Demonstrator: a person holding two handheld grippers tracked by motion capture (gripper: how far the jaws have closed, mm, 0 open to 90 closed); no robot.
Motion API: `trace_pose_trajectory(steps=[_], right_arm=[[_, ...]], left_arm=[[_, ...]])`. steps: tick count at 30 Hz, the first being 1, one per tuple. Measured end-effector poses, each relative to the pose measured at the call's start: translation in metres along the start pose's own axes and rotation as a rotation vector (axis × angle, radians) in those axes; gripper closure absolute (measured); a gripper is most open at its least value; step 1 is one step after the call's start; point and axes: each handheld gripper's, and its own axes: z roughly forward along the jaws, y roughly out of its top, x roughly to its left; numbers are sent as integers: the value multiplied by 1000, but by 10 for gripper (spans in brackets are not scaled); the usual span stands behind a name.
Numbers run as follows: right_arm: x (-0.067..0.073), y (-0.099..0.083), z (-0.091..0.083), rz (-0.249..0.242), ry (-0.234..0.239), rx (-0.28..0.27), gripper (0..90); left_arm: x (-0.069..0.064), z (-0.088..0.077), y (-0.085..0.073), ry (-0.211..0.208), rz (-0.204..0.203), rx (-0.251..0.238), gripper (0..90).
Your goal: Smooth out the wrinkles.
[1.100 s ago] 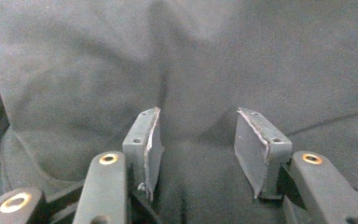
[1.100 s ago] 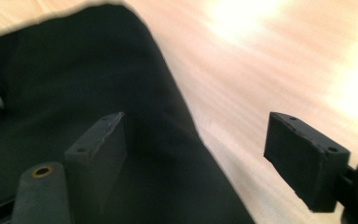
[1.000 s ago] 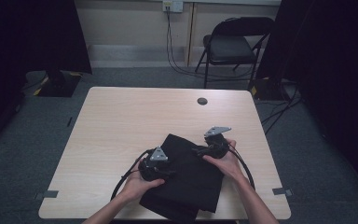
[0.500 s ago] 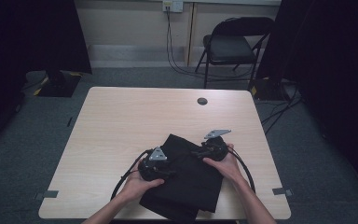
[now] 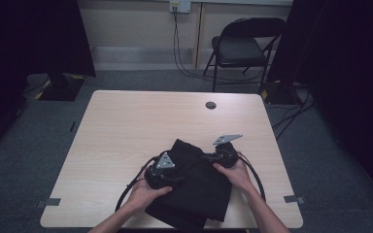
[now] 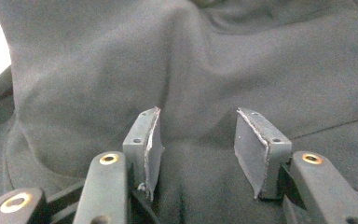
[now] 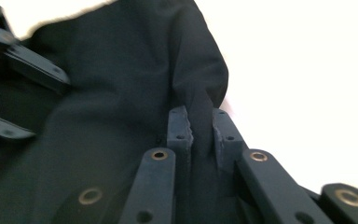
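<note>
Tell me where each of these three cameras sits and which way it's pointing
High view: above the person's side, facing forward and down on the table; forearms, hands and both grippers show.
Left gripper view: on the left gripper, looking along its parted jaws resting on the black cloth.
Right gripper view: on the right gripper; its jaws have just been closing, pinching a cloth fold at the edge.
Shared: all show the black cloth.

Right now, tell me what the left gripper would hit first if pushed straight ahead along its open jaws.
The left gripper would first meet the black fabric garment, which bulges up just ahead of its jaws; depth is hard to judge.
</note>
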Motion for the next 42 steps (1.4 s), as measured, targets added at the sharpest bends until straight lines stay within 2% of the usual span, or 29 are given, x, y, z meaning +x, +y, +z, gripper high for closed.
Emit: trace_pose_trajectory(steps=[3,5,8,10,11,12,15,16,17,20,21,22,24,25,28,29,30,32,34,36,37,39,40,41,42], right_arm=[[6,7,-9,-8,30,-40,818],[13,12,-15,-34,43,-56,823],[23,19,-23,-57,70,-89,828],[28,22,-27,-75,72,-102,829],[28,22,-27,-75,72,-102,829],[28,23,-30,-73,66,-112,831],[22,22,-31,-51,63,-126,831],[20,22,-31,-45,59,-127,832],[17,22,-31,-40,55,-130,832],[12,24,-28,-38,46,-127,833],[10,26,-26,-39,40,-129,833],[8,27,-24,-32,35,-131,833],[4,30,-21,-26,25,-130,834],[2,33,-19,-29,14,-130,835],[-4,45,-20,-32,1,-145,835],[-6,52,-21,-38,-5,-147,836],[-7,56,-23,-46,-9,-147,836],[-9,66,-26,-57,-27,-154,836],[-9,75,-30,-67,-37,-163,837],[-3,79,-35,-80,-26,-184,837],[2,79,-37,-93,-16,-191,837],[14,76,-41,-126,-8,-186,838],[22,74,-43,-146,-3,-186,838],[22,74,-43,-146,-3,-186,838],[36,66,-47,-175,9,-179,838]], left_arm=[[1,0,0,2,3,-2,509],[1,0,0,6,11,-3,508],[0,0,2,20,36,11,504],[2,-5,6,7,72,32,496],[2,-5,6,7,72,32,482],[3,-9,8,-10,70,37,482],[3,-26,7,-65,62,11,425],[1,-36,5,-106,71,1,412],[-1,-44,2,-125,76,-12,397],[-5,-63,-7,-178,77,-34,361],[-6,-66,-10,-180,87,-30,351],[-7,-67,-11,-170,97,-22,351],[-6,-63,-15,-169,86,-8,341],[-5,-60,-15,-156,88,1,342],[-3,-58,-13,-147,78,-15,362],[-1,-60,-9,-142,49,-62,372],[0,-60,-7,-123,55,-66,390],[2,-57,-7,-111,59,-60,396],[3,-51,-7,-79,67,-37,401],[1,-43,-8,-25,91,10,431],[0,-39,-9,-23,96,25,448],[-3,-32,-10,24,110,48,451],[-4,-30,-10,31,104,47,451],[-4,-30,-10,31,104,47,455],[-3,-30,-10,32,101,47,455]])
